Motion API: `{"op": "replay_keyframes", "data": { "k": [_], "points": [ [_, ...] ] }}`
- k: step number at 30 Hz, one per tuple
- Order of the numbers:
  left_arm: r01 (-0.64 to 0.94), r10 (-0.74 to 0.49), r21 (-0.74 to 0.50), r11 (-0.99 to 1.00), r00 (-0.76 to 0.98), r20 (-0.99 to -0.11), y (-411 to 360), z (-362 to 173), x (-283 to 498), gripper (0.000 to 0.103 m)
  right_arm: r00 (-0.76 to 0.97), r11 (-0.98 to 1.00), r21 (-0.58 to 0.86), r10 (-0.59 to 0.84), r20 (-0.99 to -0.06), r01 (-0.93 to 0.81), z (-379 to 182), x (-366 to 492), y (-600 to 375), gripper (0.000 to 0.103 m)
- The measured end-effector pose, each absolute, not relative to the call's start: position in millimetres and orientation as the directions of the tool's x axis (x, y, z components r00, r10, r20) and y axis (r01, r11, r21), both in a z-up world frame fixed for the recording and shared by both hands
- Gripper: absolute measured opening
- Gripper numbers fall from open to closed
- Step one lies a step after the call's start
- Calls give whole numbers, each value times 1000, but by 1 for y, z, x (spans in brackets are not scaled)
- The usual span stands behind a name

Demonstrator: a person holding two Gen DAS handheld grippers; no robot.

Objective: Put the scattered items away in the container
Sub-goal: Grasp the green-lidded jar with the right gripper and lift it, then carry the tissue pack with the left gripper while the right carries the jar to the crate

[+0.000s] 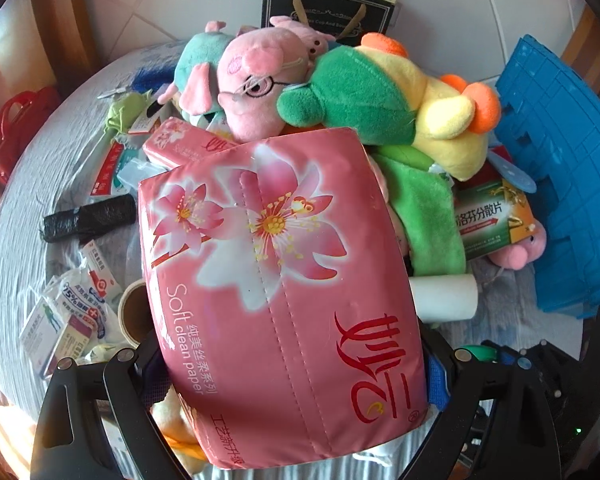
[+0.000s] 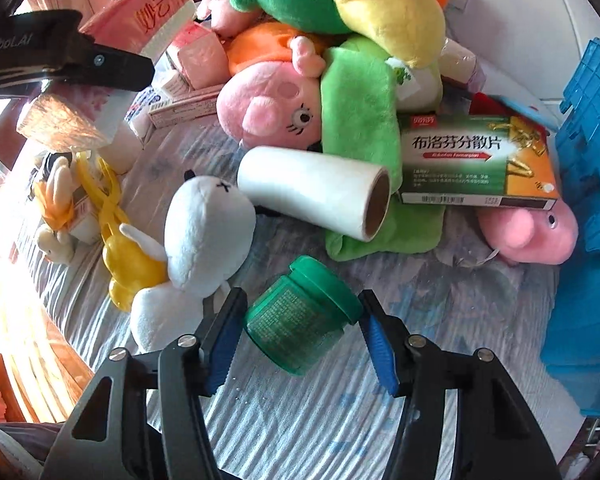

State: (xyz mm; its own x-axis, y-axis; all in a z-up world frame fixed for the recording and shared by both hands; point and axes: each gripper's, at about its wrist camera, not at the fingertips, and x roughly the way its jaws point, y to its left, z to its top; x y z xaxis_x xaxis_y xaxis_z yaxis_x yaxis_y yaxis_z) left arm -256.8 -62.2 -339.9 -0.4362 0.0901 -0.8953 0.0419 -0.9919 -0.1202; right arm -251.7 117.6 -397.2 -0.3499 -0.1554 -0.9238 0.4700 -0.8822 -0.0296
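My left gripper (image 1: 296, 364) is shut on a pink tissue pack (image 1: 276, 280) and holds it above the heap; the pack also shows at the top left of the right wrist view (image 2: 148, 12). My right gripper (image 2: 300, 344) is open, its fingers either side of a green jar (image 2: 300, 316) lying on the cloth, apart from it. The blue crate (image 1: 560, 168) stands at the right, also in the right wrist view (image 2: 584, 240). Plush toys (image 1: 364, 92), a white roll (image 2: 316, 192) and a green medicine box (image 2: 476, 160) lie scattered.
A white plush (image 2: 204, 232) and a yellow toy (image 2: 128, 264) lie left of the jar. A black roll (image 1: 88, 216), tape ring (image 1: 134, 312) and small packets (image 1: 72, 312) lie at the left. A black box (image 1: 328, 8) stands at the back.
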Motion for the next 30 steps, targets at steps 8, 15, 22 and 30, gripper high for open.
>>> {"op": "replay_keyframes", "data": {
  "k": [8,15,22,30],
  "points": [
    [15,80,-103,-995,-522,-849,-58,-273,-257,95,-454,-900,-59,-161,-876,433,-328,-234,123,56],
    [-24,83,-86,-996,-605,-792,-54,-213,-250,96,-542,-916,-90,-150,-827,390,-257,-215,126,56],
    [-64,92,-67,-996,-674,-733,-55,-166,-242,95,-639,-938,-110,-134,-757,328,-197,-212,135,56],
    [-126,125,-48,-991,-729,-673,-49,-132,-240,96,-726,-960,-138,-85,-682,242,-145,-202,148,56]
  ]
}}
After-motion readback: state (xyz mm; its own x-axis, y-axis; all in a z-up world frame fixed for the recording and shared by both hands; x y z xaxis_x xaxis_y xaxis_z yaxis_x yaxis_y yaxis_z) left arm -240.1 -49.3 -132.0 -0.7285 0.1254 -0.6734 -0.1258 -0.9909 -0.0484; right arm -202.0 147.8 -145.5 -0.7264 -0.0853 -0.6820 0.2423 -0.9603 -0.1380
